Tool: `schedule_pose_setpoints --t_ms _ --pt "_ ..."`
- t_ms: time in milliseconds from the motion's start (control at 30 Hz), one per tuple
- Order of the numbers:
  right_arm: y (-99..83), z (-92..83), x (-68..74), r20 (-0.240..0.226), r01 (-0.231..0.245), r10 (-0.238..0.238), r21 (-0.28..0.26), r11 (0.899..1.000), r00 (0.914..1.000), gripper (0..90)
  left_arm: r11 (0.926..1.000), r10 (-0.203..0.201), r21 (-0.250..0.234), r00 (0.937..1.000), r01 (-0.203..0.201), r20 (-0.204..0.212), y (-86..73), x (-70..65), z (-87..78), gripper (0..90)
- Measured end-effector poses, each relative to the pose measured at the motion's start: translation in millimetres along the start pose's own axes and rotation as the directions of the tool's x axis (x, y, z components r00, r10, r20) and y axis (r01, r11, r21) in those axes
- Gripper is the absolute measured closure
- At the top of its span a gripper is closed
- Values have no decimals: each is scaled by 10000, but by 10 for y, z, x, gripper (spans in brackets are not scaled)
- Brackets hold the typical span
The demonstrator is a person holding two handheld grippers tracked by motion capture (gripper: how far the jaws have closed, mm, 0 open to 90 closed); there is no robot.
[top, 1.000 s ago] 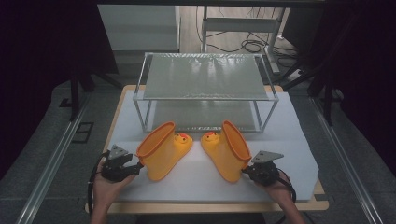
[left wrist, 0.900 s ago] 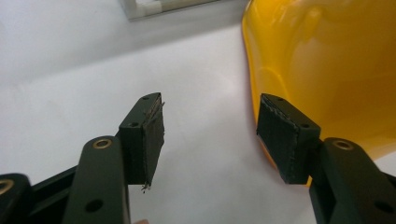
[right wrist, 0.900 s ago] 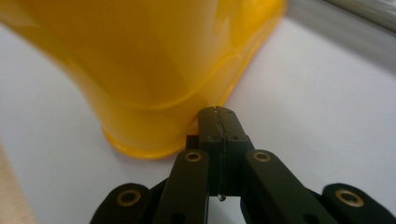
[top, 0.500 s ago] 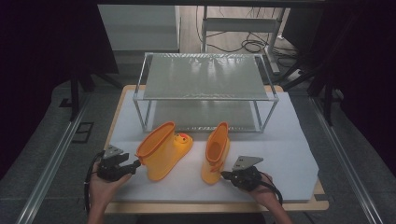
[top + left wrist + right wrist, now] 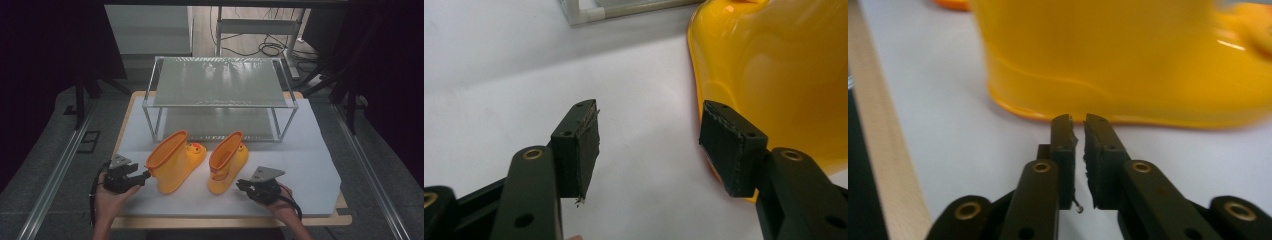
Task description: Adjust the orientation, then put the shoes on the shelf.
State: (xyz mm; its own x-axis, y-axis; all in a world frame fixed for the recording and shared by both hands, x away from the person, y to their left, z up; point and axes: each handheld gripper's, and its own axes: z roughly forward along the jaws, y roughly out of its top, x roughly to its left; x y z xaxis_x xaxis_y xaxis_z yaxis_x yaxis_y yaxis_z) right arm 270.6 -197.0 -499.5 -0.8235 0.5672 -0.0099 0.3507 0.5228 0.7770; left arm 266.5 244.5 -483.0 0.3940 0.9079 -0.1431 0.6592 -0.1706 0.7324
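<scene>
1. Work in hand appears to be: two yellow rubber boots, to be placed on the wire shelf rack [image 5: 220,82]. Judged early stage; both boots are on the white table mat [image 5: 310,165], in front of the rack, and neither is on a shelf.
2. Left boot [image 5: 175,160] lies near the left gripper [image 5: 142,175]. Its opening rim shows just beside one pad in the left gripper view [image 5: 774,85].
3. Left gripper jaws stand wide. One pad [image 5: 729,145] sits at the boot's rim, the other is well clear of it; no pinch yet.
4. Right boot [image 5: 227,162] stands upright on its sole, toe toward the rack. Seen side-on in the right gripper view [image 5: 1128,65].
5. Right gripper [image 5: 242,185] is just short of the boot's heel. Jaws have just been opening from closed, now only a narrow gap, nothing between them [image 5: 1080,131].
6. Remaining, by my judgement: grasp each boot, lift, set on the rack.
7. Surface: white mat over a wooden tabletop [image 5: 345,210].
8. Room: dim, dark drapes at the sides, cables on the floor [image 5: 265,47] behind.
</scene>
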Motion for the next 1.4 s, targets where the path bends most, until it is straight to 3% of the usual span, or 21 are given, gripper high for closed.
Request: schedule_pose_setpoints --t_ms 33,67,133,167,267,300,367,400,467,533,867,1000,1100,1267,1333,1400 --pt "-98 -142 -115 401 -416 426 -242 9988 9983 757 10000 -23 -19 10000 23 13 2 6 -2 411" --pt "-98 -142 -115 401 -416 426 -242 9988 9983 757 10000 -42 -15 10000 42 22 3 8 -2 411" --pt "-243 -343 -303 752 -1221 1264 -595 9907 9891 720 10000 -13 16 10000 12 67 10 2 6 411" --pt "-243 -343 -303 752 -1221 1264 -595 9907 9891 720 10000 -13 16 10000 12 67 10 2 6 411" --pt "-354 -466 -444 1196 -1602 1679 -720 9845 9785 642 10000 46 71 9999 -47 103 19 -10 23 410" --pt "-417 -502 -515 1483 -1870 1968 -773 9793 9692 577 10000 45 56 10000 -45 72 21 -11 31 411" --pt "-464 -512 -565 1611 -2131 2247 -862 9732 9610 511 10000 34 50 10000 -34 73 22 -9 34 413" --pt "-464 -512 -565 1611 -2131 2247 -862 9732 9610 511 10000 10 55 10000 -10 67 23 -7 39 413" --pt "-500 -517 -605 1810 -2454 2589 -936 9649 9488 478 9999 28 119 10000 -29 84 25 -4 50 413" --pt "-509 -516 -624 1856 -2605 2761 -1041 9598 9431 452 9998 63 171 9999 -65 123 24 -5 61 413" --pt "-514 -484 -612 1932 -2599 2727 -893 9615 9425 428 9997 69 227 9997 -74 219 28 -23 62 414" --pt "-504 -488 -615 1911 -2639 2768 -905 9603 9417 427 9994 -150 306 9988 136 470 38 -2 28 418" --pt "-478 -483 -618 1804 -2582 2711 -920 9617 9455 427 9978 -603 332 9927 571 1047 70 27 -17 419" --pt "-457 -457 -619 1614 -2471 2601 -964 9642 9520 416 9966 -771 421 9823 709 1708 149 80 -121 405" --pt "-457 -463 -622 1573 -2421 2549 -963 9655 9541 417 9958 -834 561 9717 727 2210 186 116 -171 396" --pt "-458 -467 -633 1563 -2409 2533 -939 9660 9547 416 9945 -977 637 9544 830 2821 228 157 -231 380"
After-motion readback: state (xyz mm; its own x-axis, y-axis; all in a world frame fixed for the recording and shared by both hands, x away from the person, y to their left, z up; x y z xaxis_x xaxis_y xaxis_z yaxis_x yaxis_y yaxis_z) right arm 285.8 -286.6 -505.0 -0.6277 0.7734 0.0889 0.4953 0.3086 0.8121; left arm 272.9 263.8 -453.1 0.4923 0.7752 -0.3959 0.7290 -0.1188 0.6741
